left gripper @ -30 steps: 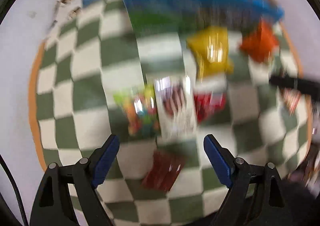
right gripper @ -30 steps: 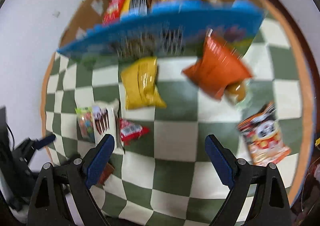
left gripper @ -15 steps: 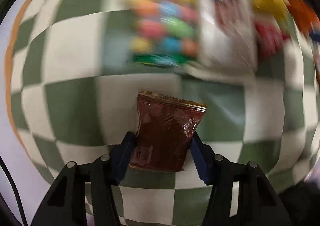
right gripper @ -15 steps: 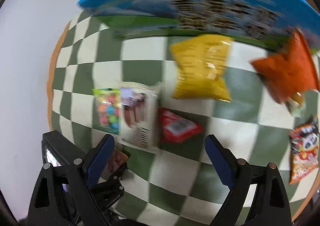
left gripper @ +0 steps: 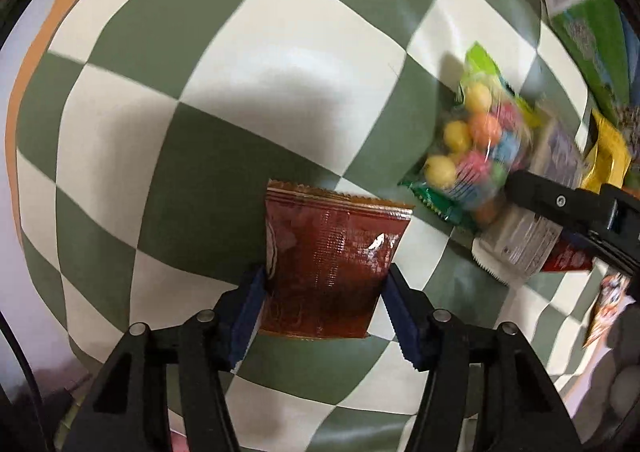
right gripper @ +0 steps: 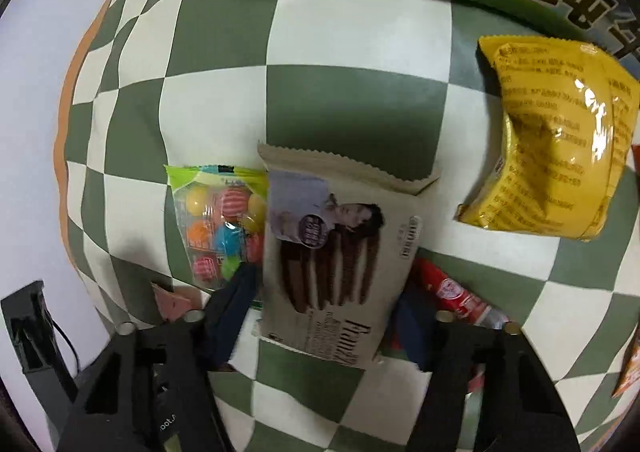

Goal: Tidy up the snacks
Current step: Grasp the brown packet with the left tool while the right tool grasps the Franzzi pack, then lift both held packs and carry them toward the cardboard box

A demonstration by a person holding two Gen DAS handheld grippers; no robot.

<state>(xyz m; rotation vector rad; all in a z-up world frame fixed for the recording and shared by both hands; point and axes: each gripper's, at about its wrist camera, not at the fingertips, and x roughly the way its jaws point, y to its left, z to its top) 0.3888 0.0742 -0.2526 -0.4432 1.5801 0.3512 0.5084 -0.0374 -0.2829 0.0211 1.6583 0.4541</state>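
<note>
Within 1 second both grippers had closed: the left gripper (left gripper: 324, 292) pinched the brown sachet (left gripper: 328, 256), the right gripper (right gripper: 324, 300) the biscuit pack (right gripper: 336, 252); both were ready to lift off the checkered cloth (left gripper: 240, 51).

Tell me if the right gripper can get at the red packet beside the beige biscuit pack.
Probably not right now: the right gripper is shut on the beige biscuit pack, so its jaws are occupied. The small red packet lies partly under that pack's right edge.
</note>
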